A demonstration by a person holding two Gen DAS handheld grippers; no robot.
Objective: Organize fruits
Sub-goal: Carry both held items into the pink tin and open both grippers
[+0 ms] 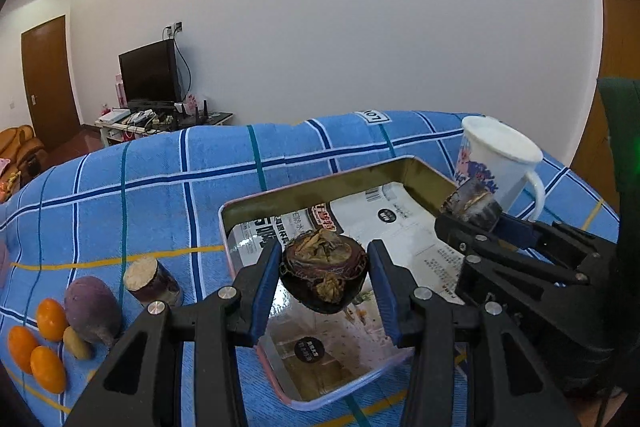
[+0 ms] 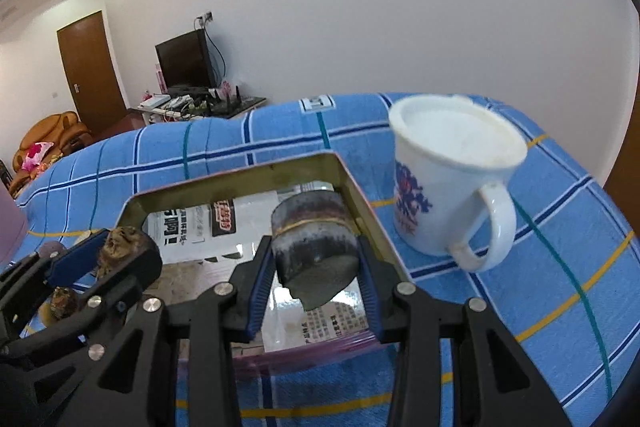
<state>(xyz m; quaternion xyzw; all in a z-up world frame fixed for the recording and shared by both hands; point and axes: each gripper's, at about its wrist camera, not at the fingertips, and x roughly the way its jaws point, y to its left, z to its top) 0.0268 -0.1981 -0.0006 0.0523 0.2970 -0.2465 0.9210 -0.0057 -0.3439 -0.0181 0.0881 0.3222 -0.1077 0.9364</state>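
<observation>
My left gripper [image 1: 324, 279] is shut on a dark round mangosteen [image 1: 325, 273] with dried brown leaves, held above the metal tray [image 1: 256, 195]. My right gripper [image 2: 316, 267] is shut on a short dark sugarcane piece [image 2: 314, 251] over the tray's [image 2: 360, 195] right side. In the left wrist view the right gripper [image 1: 472, 211] shows at right with that piece [image 1: 474, 203]. In the right wrist view the left gripper [image 2: 116, 251] shows at left with the mangosteen [image 2: 128, 247]. The tray floor is shiny with printed labels.
On the blue checked cloth [image 1: 160, 179], left of the tray, lie another sugarcane piece [image 1: 150, 281], a purple fruit [image 1: 92, 309], three orange kumquats [image 1: 36, 347] and a small yellow fruit [image 1: 76, 343]. A white mug [image 2: 448, 187] stands right of the tray.
</observation>
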